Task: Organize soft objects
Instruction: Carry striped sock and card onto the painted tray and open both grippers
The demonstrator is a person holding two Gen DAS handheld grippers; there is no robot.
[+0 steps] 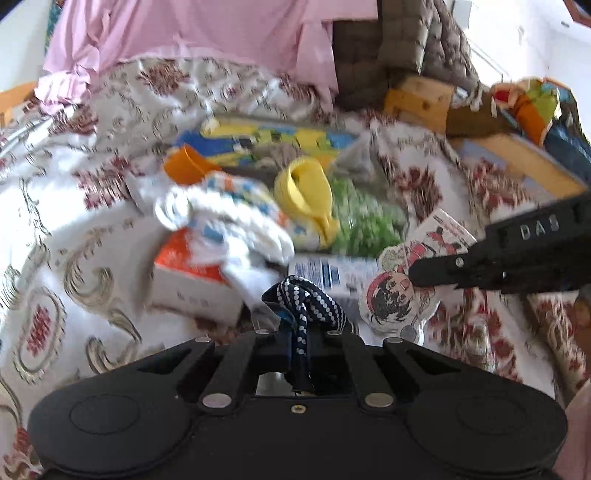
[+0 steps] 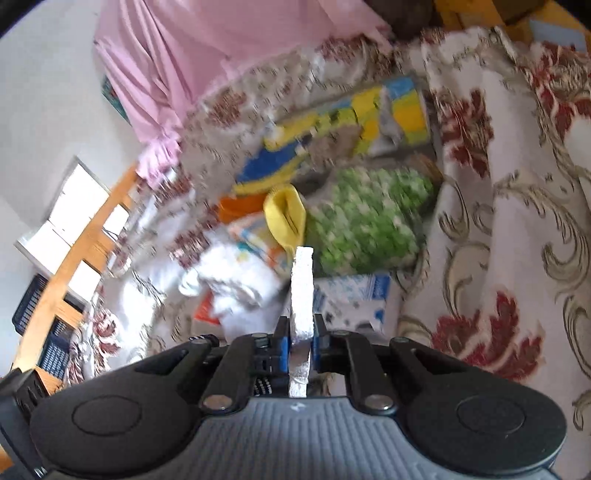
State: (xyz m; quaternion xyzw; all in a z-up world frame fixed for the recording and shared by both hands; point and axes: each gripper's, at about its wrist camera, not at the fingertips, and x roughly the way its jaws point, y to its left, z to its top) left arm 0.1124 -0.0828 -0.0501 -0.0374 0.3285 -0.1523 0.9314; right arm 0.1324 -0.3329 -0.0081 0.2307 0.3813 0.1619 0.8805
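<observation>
My left gripper [image 1: 301, 334] is shut on a navy cloth with white dots [image 1: 308, 302], bunched between its jaws above the bed. My right gripper [image 2: 300, 341] is shut on a flat cartoon-printed plush, seen edge-on as a white slab [image 2: 302, 291]; in the left wrist view its printed face [image 1: 399, 284] hangs from the right gripper [image 1: 417, 275]. On the bed lie a white patterned cloth [image 1: 229, 221], a yellow sock [image 1: 306, 192], a green-white fuzzy item [image 1: 362, 218] and an orange cup [image 1: 184, 164].
A floral bedspread [image 1: 74, 221] covers the bed, with a pink sheet [image 1: 184, 33] behind. An orange-white box [image 1: 192, 280], a blue-white carton [image 1: 328, 273] and a colourful book [image 1: 266, 140] lie in the pile. Wooden furniture [image 1: 517, 158] stands right.
</observation>
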